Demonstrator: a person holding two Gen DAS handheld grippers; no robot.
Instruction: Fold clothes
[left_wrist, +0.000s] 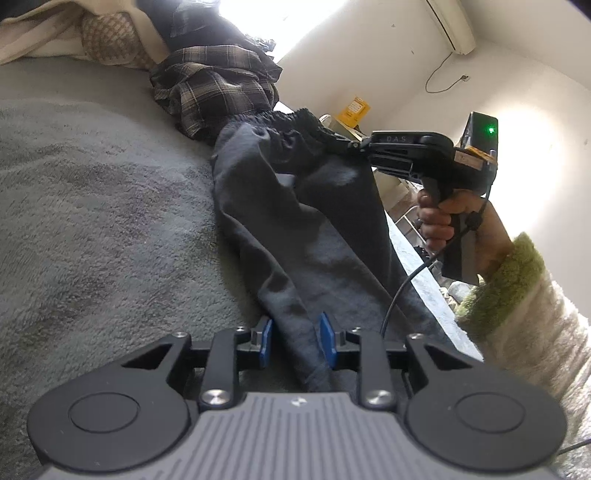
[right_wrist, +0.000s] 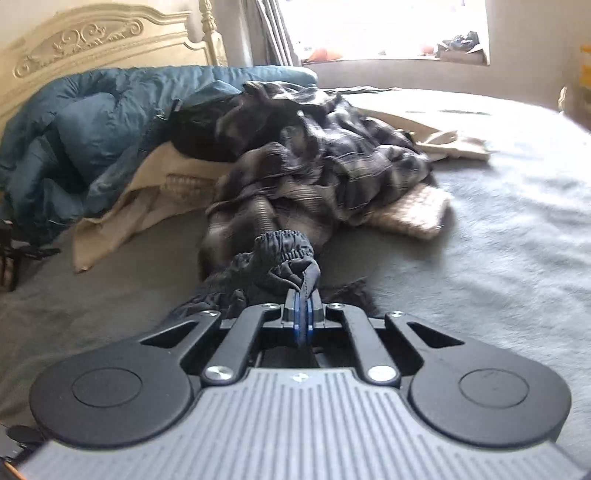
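Note:
Dark grey trousers lie stretched along the grey blanket near the bed's right edge. My left gripper has its blue pads on either side of a trouser leg end, with the jaws partly apart and the cloth lying loose between them. My right gripper, held in a person's hand, is shut on the gathered elastic waistband and lifts it a little. In the right wrist view the waistband is bunched and pinched between that gripper's closed pads.
A crumpled plaid shirt lies just beyond the waistband, with a cream knit garment under it. A blue quilt is heaped against the carved headboard. The bed edge runs close on the right.

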